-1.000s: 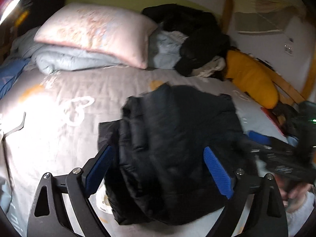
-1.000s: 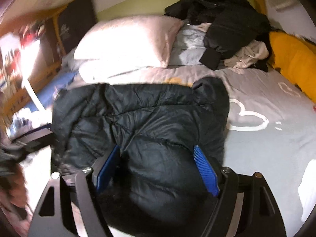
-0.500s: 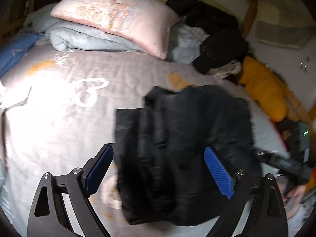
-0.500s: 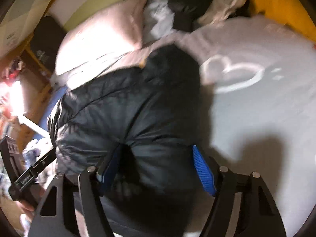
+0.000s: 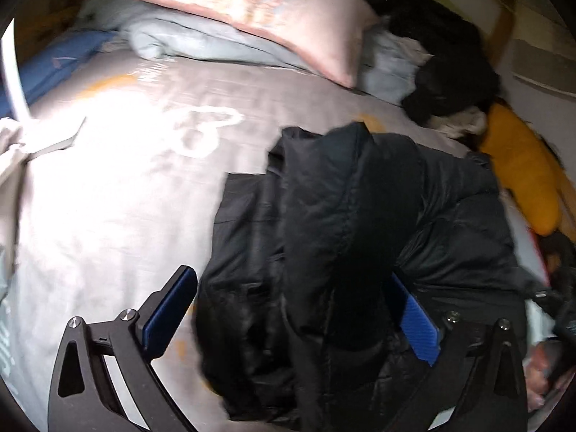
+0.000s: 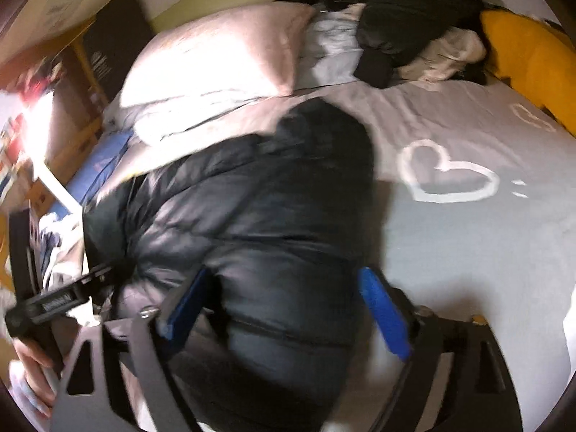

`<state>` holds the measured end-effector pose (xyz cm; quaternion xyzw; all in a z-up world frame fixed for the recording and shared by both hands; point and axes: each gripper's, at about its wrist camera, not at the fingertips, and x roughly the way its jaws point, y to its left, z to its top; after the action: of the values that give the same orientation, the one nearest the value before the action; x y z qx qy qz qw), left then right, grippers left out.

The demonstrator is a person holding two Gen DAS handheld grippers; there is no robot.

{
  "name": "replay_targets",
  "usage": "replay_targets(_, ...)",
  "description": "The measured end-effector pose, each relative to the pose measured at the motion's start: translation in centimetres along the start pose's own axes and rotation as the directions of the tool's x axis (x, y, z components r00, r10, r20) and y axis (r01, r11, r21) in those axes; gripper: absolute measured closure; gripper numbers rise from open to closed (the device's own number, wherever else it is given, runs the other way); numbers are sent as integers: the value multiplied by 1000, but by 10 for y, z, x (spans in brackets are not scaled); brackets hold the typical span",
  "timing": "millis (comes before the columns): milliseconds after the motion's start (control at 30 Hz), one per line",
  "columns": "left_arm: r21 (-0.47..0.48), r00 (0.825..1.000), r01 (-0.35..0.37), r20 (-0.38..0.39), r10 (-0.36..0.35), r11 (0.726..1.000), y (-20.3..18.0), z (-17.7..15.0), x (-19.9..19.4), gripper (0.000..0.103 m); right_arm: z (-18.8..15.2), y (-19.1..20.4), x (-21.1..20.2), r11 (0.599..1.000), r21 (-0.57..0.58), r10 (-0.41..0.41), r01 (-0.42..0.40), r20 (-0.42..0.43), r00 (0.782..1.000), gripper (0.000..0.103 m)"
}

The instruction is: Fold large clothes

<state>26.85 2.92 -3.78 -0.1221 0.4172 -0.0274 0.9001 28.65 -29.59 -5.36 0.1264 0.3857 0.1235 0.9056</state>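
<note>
Left wrist view shows a big bed (image 5: 108, 223) with a grey sheet, and it fills most of the picture. White hearts (image 5: 205, 129) are drawn on the sheet at about 11 o'clock from the middle. A black puffy coat (image 5: 345, 237) lies bunched on the bed, from the middle down to 6 o'clock. It is the biggest thing on the sheet.

A pink pillow (image 5: 259, 10) sits at 12 o'clock on a pale blue blanket (image 5: 201, 41). A heap of dark clothes (image 5: 442, 64) lies at 1 o'clock, touching the blanket. A long yellow cushion (image 5: 522, 176) lies at 3 o'clock, just beside the coat.

The left claw (image 5: 291, 309) is wide, and its jaws have just been opening. The coat is between its blue pads (image 5: 169, 313). The left pad is off the cloth, over bare sheet. The right pad is tucked against a fold of the coat. A hand (image 5: 543, 370) shows at 4 o'clock.

Right wrist view shows the same coat (image 6: 259, 223) from the other side, from the middle to 7 o'clock. The bed (image 6: 486, 252) stretches to 3 o'clock, with a white heart (image 6: 446, 176) at 2 o'clock. The right claw (image 6: 284, 316) is wide too, and its jaws have just been opening. The coat bulges between its pads (image 6: 385, 316). The right pad looks free of the coat. The left pad is blurry, so I cannot tell if it touches. The other claw's hand (image 6: 32, 360) is at 8 o'clock
</note>
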Motion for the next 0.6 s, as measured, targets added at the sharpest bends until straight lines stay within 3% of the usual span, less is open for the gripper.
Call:
replay_targets(100,-76,996,57,-65,-62,995,11,-3,15,0,0,-17,3,996,77,43,-40,-37,998,5)
replay_targets(233,-213,966,149,-176,-188,966,29,-15,41,0,-5,-27,21,978,162,155,-134,-124,980,5)
replay_targets(333,-206,944,206,-216,-250,957,30,-15,48,0,-10,-22,42,962,169,247,-214,-211,946,6)
replay_targets(367,-203,935,225,-229,-269,953,31,-15,50,3,-12,-19,48,955,170,277,-241,-233,932,14)
replay_targets(400,-221,927,250,-226,-299,943,34,-14,49,9,-15,-15,50,954,163,286,-252,-241,928,20)
replay_targets(433,-250,910,296,-220,-352,922,36,-15,47,29,-15,-11,48,964,137,253,-226,-224,941,30)
replay_targets(467,-259,894,334,-216,-392,906,33,-15,44,42,-14,-5,42,973,98,226,-210,-203,953,43)
replay_targets(500,-226,899,340,-207,-386,913,27,-14,38,46,-12,4,34,982,43,190,-185,-178,965,48)
replay_targets(600,52,947,300,-132,-292,952,-10,-15,10,58,-9,26,13,989,-105,90,-101,-99,991,56)
